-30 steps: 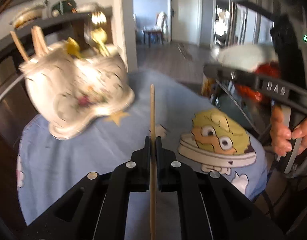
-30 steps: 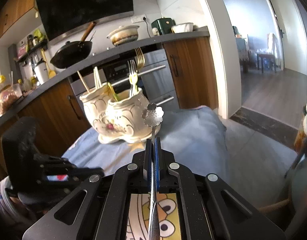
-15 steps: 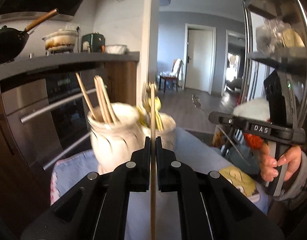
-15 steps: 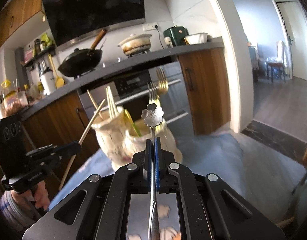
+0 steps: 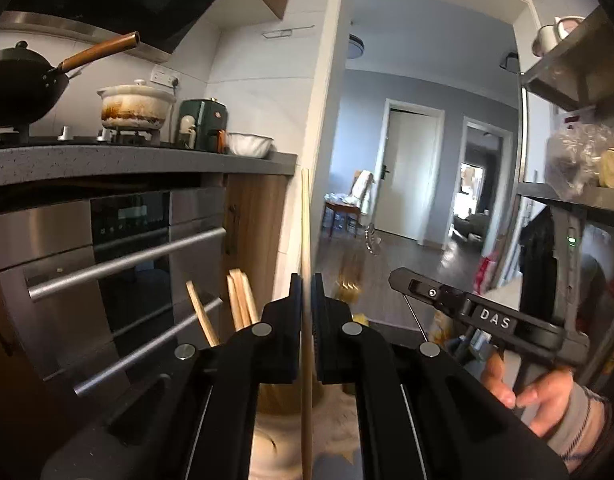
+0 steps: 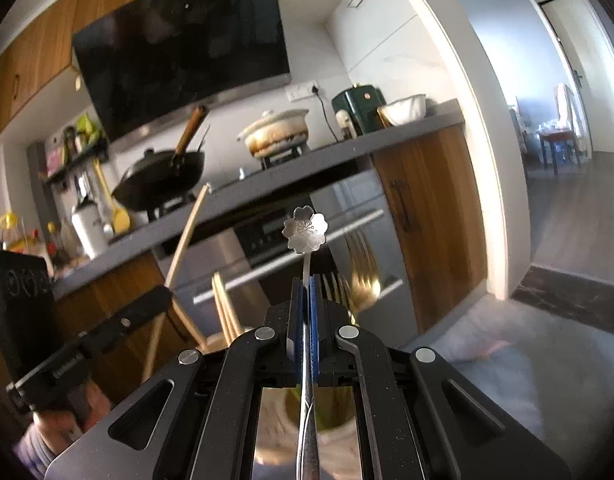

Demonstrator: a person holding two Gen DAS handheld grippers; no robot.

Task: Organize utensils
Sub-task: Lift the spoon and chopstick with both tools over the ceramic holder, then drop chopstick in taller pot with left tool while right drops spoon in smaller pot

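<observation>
- Left gripper [image 5: 306, 280]: you are clamping it tight on a wooden chopstick [image 5: 305, 216], which is standing upright above the jaws.
- Right gripper [image 6: 306, 282]: you are pinching a silver flower-ended utensil [image 6: 305, 230], flower pointing up.
- Ceramic holder [image 5: 267, 436]: sitting just below both grippers, carrying more chopsticks [image 5: 239, 300] and gold forks [image 6: 361, 276].

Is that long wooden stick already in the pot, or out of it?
Out: the wooden chopstick is clamped in the shut left gripper, above the holder.
</observation>
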